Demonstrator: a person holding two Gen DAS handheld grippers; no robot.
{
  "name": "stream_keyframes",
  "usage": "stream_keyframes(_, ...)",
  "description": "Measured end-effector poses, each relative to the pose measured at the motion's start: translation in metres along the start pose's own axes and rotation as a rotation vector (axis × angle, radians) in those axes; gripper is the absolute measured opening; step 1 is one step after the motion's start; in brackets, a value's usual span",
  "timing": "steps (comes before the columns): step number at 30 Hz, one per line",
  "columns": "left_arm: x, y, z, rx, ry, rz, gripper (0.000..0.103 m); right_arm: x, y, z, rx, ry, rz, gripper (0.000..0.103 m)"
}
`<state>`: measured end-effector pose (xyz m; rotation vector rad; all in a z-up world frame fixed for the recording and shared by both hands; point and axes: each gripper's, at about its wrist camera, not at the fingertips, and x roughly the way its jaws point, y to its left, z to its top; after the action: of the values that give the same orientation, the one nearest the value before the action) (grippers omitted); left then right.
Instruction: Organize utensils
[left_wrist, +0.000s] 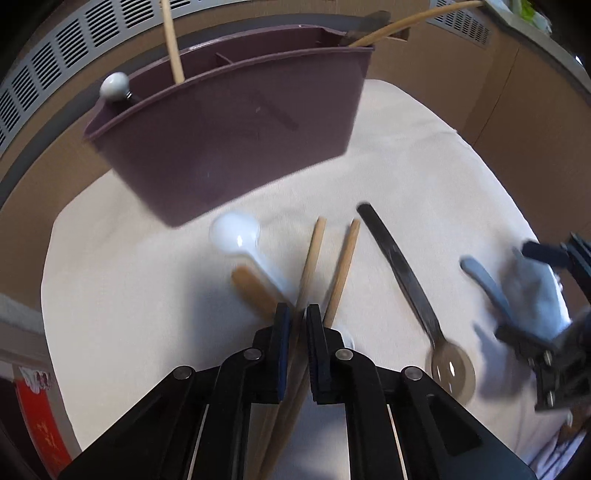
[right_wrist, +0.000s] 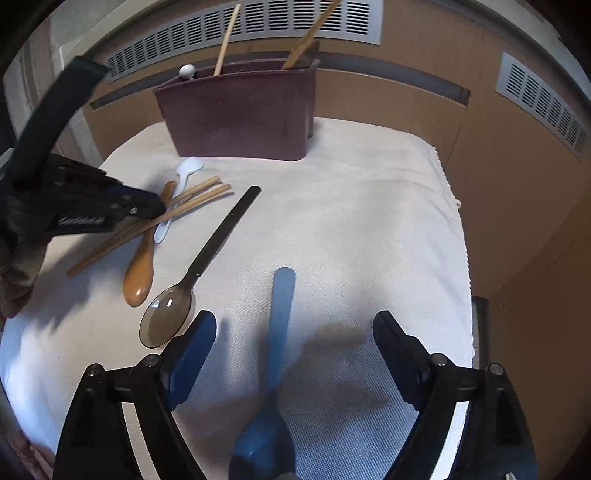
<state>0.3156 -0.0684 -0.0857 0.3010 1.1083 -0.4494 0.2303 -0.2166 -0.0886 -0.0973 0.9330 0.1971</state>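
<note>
A maroon utensil holder (left_wrist: 236, 122) stands at the back of the white cloth (left_wrist: 406, 155); it also shows in the right wrist view (right_wrist: 240, 114), with wooden sticks and a white knob in it. My left gripper (left_wrist: 295, 314) is shut on a pair of wooden chopsticks (left_wrist: 343, 262), lifted a little off the cloth (right_wrist: 192, 201). A white spoon (left_wrist: 240, 236), a brown wooden spoon (right_wrist: 140, 273) and a dark smoky spoon (right_wrist: 207, 266) lie nearby. My right gripper (right_wrist: 295, 325) is open, its fingers either side of a blue spoon (right_wrist: 280, 314) lying on the cloth.
Brown cardboard walls (right_wrist: 517, 184) and grey vent grilles (right_wrist: 258, 22) ring the cloth-covered table. The table's right edge (right_wrist: 461, 229) drops off near the cardboard.
</note>
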Motion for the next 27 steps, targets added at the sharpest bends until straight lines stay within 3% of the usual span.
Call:
stream_keyframes(2, -0.005, 0.001, -0.012, 0.001, 0.006, -0.006, 0.009, 0.007, 0.002, 0.004, -0.008, 0.039, 0.001, 0.045)
stream_keyframes(4, -0.009, 0.003, -0.019, 0.003, 0.011, -0.006, 0.009, 0.017, 0.003, 0.006, 0.001, 0.094, 0.013, 0.036)
stream_keyframes(7, -0.013, 0.005, -0.025, 0.008, 0.008, -0.004, 0.01, 0.017, 0.009, 0.009, -0.016, 0.102, -0.003, 0.011)
stream_keyframes(11, -0.012, 0.005, -0.021, 0.045, 0.023, -0.016, 0.011, 0.011, 0.015, 0.007, -0.026, 0.106, -0.002, 0.011)
stream_keyframes(21, 0.024, -0.022, 0.037, 0.168, 0.101, -0.001, 0.011, 0.005, 0.01, -0.002, -0.003, 0.083, 0.038, 0.011)
stream_keyframes(27, 0.03, -0.025, 0.048, 0.123, 0.132, 0.015, 0.009, 0.001, 0.008, 0.0, 0.036, 0.048, 0.061, 0.011)
